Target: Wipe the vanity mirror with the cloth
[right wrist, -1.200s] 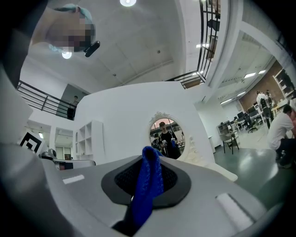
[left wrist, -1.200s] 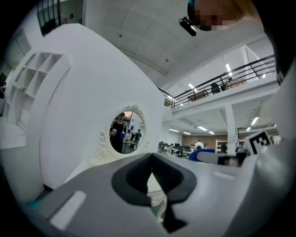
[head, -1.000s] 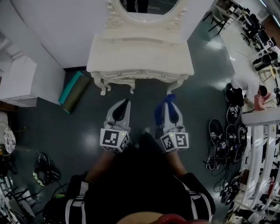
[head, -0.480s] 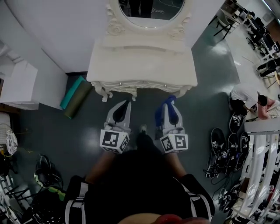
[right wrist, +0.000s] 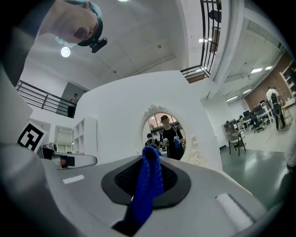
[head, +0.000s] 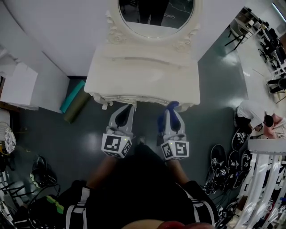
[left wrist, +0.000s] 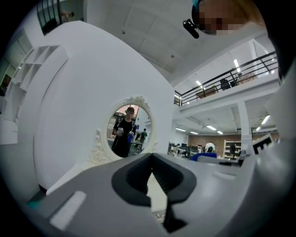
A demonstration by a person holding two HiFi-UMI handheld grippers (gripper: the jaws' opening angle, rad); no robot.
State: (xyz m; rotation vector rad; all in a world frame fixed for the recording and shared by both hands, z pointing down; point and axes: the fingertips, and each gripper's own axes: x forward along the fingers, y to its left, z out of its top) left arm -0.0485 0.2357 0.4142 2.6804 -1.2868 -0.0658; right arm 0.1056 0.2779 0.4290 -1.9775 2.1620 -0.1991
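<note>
Pinches the blue cloth [right wrist: 148,183] in the right tongs [head: 170,112], holds the left tongs [head: 127,109] pressed together on nothing, and now reaches the desk's [head: 143,74] front edge after stepping closer, bringing the mirror [head: 156,13] at the back edge fuller into view yet well apart from the cloth, so probably no wiping yet.

The black top [head: 143,188] has white-striped sleeves [head: 76,209], and the pale grey left tool [head: 127,108] and right tool [head: 171,111] carry black-and-white marker cubes [head: 116,145].
</note>
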